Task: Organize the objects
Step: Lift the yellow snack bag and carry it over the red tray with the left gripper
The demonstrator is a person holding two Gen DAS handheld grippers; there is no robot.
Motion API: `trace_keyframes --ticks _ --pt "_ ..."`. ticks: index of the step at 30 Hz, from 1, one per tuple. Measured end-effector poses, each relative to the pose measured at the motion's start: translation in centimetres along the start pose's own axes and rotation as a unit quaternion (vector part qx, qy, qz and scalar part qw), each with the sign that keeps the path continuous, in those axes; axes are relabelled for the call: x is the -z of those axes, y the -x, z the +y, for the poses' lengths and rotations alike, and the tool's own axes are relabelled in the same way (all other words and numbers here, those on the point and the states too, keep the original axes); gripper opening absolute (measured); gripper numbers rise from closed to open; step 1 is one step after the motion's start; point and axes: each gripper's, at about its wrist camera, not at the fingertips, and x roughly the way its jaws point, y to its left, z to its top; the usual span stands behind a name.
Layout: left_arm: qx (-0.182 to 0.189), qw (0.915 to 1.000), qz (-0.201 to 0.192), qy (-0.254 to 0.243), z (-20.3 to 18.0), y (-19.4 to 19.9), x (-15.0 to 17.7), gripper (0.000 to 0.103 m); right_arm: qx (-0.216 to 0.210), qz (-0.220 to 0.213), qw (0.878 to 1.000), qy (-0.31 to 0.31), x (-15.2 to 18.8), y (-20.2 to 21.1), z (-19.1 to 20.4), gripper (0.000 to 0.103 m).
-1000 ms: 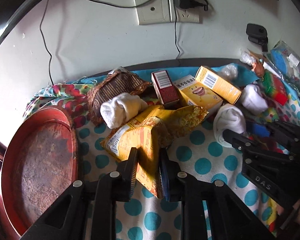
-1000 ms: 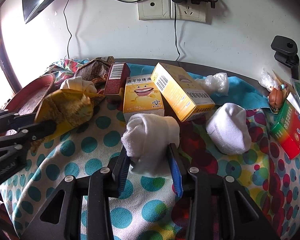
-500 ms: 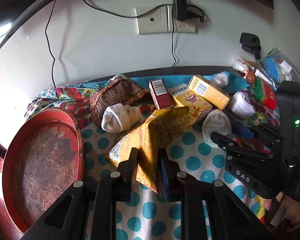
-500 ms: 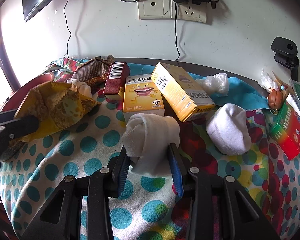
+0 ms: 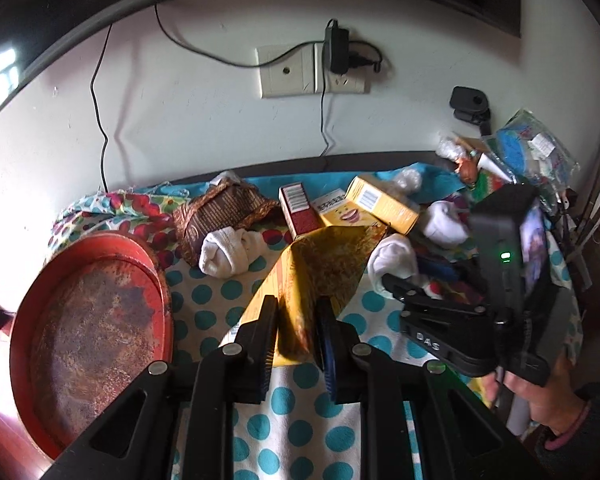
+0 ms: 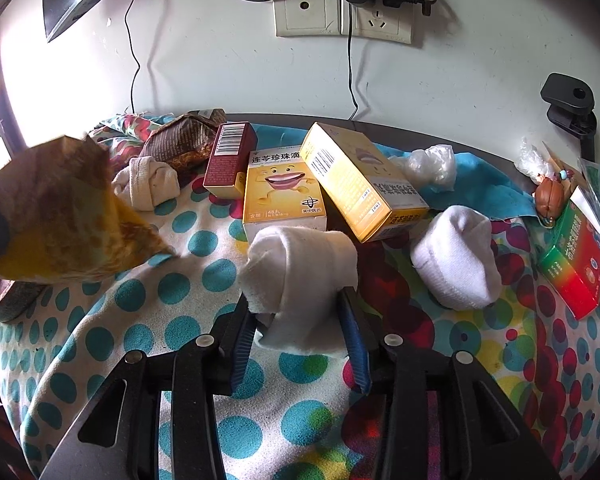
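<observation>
1. Left wrist view shows me a table under a polka-dot cloth [image 5: 220, 300], white with teal dots, changing to a red-and-multicolour print toward the right in the right wrist view.
2. Behind the table stands a white wall with a double wall socket [image 6: 342, 10], a black adapter plugged in and thin cables hanging down.
3. A rusty red round tray [image 5: 88, 344] sits at the table's left edge; its lower rim is cut off by the frame.
4. My left gripper [image 5: 296, 332] is clenched on the yellow snack bag [image 5: 324, 272], which looks raised off the cloth, its crimped end pointing toward the boxes.
5. My right gripper [image 6: 300, 332] is clamped on a rolled white sock [image 6: 300, 268], just in front of the yellow medicine box [image 6: 282, 196].
6. A second sock roll [image 6: 456, 260] lies to the right and a third sock [image 6: 148, 184] by the brown foil bag [image 6: 180, 140], beside the maroon box [image 6: 228, 160].
7. In the right wrist view the snack bag is blurred and cropped at the left edge.
8. The plastic-wrapped clutter at the far right I cannot identify.
</observation>
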Motion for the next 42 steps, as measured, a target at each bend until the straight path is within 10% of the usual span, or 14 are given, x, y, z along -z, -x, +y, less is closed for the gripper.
trace_keyframes --ticks 23,42 --pt "0.050 0.9978 -0.041 0.011 2.0 6.4 -2.9 0.018 0.003 0.005 1.000 0.000 0.1 -0.3 -0.2 0.042" --pt "-0.101 0.9874 -0.050 0.111 16.7 7.3 -3.1 0.018 0.006 0.006 1.000 0.002 0.2 -0.4 0.1 0.043"
